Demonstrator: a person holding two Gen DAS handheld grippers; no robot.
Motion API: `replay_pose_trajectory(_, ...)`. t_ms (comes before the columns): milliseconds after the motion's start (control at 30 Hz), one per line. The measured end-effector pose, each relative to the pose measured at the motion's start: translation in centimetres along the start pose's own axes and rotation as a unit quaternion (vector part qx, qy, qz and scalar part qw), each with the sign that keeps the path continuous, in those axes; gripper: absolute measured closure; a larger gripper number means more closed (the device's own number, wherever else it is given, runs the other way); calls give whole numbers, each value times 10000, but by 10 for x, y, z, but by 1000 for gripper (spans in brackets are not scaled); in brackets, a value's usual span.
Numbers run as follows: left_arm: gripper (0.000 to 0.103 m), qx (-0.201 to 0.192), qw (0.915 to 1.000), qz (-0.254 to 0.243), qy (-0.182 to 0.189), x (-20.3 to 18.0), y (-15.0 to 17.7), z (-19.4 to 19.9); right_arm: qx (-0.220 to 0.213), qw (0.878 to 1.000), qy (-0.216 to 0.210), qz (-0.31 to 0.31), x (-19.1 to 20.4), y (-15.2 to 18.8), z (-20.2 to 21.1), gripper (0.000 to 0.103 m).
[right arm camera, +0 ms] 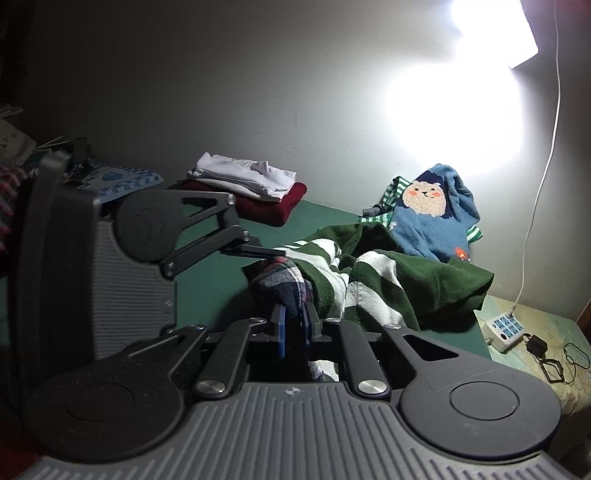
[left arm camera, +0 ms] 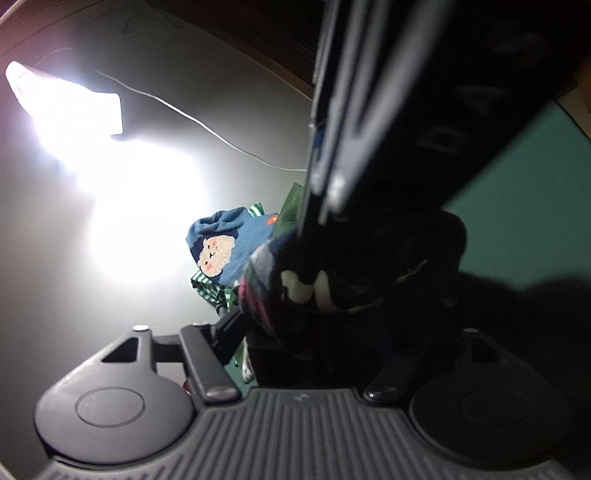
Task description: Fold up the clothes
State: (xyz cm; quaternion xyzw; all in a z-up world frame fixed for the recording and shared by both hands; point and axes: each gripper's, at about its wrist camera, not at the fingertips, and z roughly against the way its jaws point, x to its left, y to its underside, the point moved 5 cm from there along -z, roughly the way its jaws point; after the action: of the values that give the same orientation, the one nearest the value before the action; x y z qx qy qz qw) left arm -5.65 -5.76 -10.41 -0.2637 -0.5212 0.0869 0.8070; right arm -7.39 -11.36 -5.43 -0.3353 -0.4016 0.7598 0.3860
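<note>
A dark plaid garment (right arm camera: pixel 280 284) lies bunched on the green surface (right arm camera: pixel 207 291). My right gripper (right arm camera: pixel 293 321) is shut on its near edge, blue pads (right arm camera: pixel 281 325) pinching the fabric. In the left wrist view that right gripper (left arm camera: pixel 306 273) comes down from the top right onto the plaid garment (left arm camera: pixel 258 291). The cloth fills the gap between the jaws of my left gripper (left arm camera: pixel 310 332). Its left finger (left arm camera: pixel 229 323) sits right beside the fabric and the other finger is lost in shadow. The right wrist view shows the left gripper (right arm camera: pixel 266 253) reaching in from the left, its tip at the cloth's top.
A green-and-white striped garment (right arm camera: pixel 388 280) and a blue sweater with a bear face (right arm camera: pixel 428 218) lie heaped against the wall. A folded white piece on a red one (right arm camera: pixel 258 184) is stacked at the back. A bright lamp (right arm camera: pixel 495 26), its cable and a power strip (right arm camera: pixel 504 330) are at the right.
</note>
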Motion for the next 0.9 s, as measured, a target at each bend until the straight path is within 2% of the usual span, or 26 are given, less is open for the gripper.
replay_pose_trajectory(100, 74, 28, 9999, -10, -112, 6, -1, -5, 5, 10000, -44, 44, 1, 2, 5, 97)
replay_pose_trajectory(133, 76, 38, 9999, -14, -150, 8, -1, -7, 1, 10000, -49, 28, 0, 3, 6, 97)
replay_pose_trajectory(267, 77, 62, 9994, -38, -350, 9, 0, -8, 10, 9998, -2, -193, -6, 7, 10, 94)
replay_pose_trajectory(333, 77, 166, 9987, 131, -459, 15, 2, -8, -42, 9991, 96, -421, -13, 9, 15, 63)
replay_pose_trajectory(367, 77, 234, 9981, 277, -501, 20, 3, -8, -74, 9988, 214, -443, -16, 11, 17, 59)
replay_pose_trajectory(433, 77, 369, 9960, 569, -586, 30, 6, -8, 35, 9986, 379, -357, -20, 18, 17, 58)
replay_pose_trajectory(633, 74, 730, 9835, 1527, -639, 57, 19, -14, 896, 9951, 312, -269, -15, 62, -13, 56)
replay_pose_trajectory(700, 74, 838, 9795, 1703, -681, 57, 22, -11, 955, 9948, 275, -224, -6, 68, -25, 54)
replay_pose_trajectory(800, 74, 932, 9711, 2076, -725, 63, 22, -7, 880, 9956, 217, -228, 7, 71, -40, 37)
replay_pose_trajectory(900, 74, 1020, 9614, 2445, -738, 72, 26, -4, 830, 9952, 254, -446, 12, 70, -56, 37)
